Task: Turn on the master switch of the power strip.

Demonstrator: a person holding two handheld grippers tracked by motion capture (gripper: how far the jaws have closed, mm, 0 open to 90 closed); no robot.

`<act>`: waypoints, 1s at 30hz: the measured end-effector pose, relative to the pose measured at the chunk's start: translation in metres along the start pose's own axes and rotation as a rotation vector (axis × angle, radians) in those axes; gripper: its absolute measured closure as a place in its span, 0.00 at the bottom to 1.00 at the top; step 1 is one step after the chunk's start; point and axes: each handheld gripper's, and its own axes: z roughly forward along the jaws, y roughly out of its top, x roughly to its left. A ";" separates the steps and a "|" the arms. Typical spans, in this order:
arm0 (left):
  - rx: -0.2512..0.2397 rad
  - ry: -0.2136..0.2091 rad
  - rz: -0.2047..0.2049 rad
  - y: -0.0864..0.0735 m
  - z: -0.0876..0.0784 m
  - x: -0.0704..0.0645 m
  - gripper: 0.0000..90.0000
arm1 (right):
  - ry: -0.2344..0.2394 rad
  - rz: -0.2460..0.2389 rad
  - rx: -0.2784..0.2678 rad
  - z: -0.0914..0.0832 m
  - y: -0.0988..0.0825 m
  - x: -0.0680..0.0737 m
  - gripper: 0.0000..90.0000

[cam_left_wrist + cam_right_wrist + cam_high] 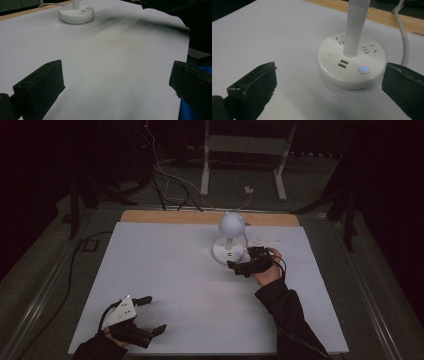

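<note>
A white desk lamp with a round head stands on a round white base at the table's back middle. Its base carries sockets, two USB ports, a plain button and a button lit blue. My right gripper hovers open just in front of the base, jaws wide apart with nothing between them. My left gripper rests open near the front left edge, pointing across the bare white surface towards the far lamp base.
A white cable runs from the base to a white power strip behind it. The white table top ends in a wooden strip at the back. A dark sleeve crosses the left gripper view's top right.
</note>
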 end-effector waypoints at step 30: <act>0.006 -0.004 0.004 0.000 0.001 -0.001 0.00 | 0.010 -0.057 0.011 -0.058 -0.048 0.009 0.00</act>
